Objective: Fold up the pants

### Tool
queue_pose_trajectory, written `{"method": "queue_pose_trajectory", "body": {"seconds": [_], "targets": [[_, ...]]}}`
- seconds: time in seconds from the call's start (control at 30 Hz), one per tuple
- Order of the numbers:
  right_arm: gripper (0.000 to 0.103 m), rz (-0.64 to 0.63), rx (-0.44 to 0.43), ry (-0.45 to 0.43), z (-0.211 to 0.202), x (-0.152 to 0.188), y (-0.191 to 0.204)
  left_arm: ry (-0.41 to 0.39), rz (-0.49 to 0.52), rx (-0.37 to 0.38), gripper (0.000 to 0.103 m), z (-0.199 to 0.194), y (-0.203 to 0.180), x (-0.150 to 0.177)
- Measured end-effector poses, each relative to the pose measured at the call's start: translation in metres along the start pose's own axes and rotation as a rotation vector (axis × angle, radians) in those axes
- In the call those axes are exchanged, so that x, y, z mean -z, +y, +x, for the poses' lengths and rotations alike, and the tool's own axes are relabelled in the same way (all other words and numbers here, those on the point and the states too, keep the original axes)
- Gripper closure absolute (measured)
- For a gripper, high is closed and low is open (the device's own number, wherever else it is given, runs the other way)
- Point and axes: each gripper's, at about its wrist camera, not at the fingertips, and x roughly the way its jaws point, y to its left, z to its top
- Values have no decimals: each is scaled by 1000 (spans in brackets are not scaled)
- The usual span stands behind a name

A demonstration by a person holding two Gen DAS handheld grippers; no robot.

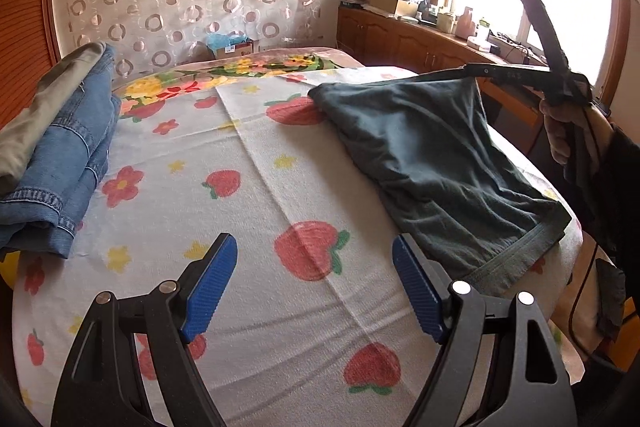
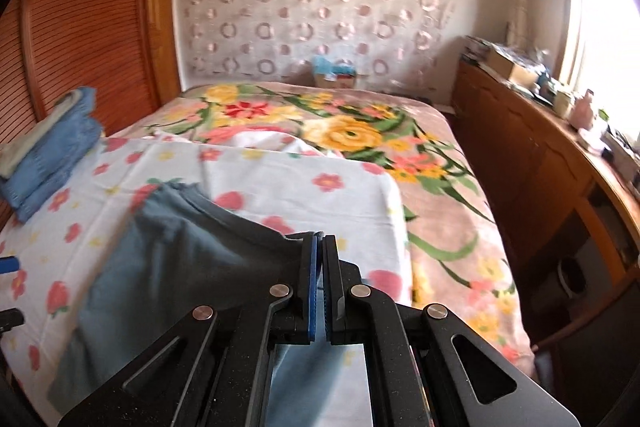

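Dark teal pants (image 1: 436, 163) lie on the strawberry-print sheet (image 1: 248, 211) on the bed, at the right side in the left wrist view. My left gripper (image 1: 316, 283) is open and empty, low over the sheet, just left of the pants' waistband. My right gripper (image 1: 476, 71) is shut on the far edge of the pants and lifts that end above the bed. In the right wrist view the right gripper (image 2: 320, 251) pinches the dark fabric (image 2: 192, 251), which hangs down to the left.
A stack of folded jeans and a beige garment (image 1: 60, 155) sits at the bed's left edge. A floral blanket (image 2: 360, 135) covers the far bed. A wooden cabinet (image 2: 540, 163) with clutter runs along the right under the window.
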Motion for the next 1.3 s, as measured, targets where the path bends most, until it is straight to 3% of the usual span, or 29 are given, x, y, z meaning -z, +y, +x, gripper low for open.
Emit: {"method": "queue_pose_trajectory", "body": {"seconds": [0.3,0.53,1.3], "targets": [[101,41,45,66,12,-12,8,9,11,4,22,2,-6,1],[80,62,31,71,-6,-9,13,20,22,18,22,6,-13,1],[80,87,-78,75,-138,100,24,63,110,82,22,19,-64,4]]}}
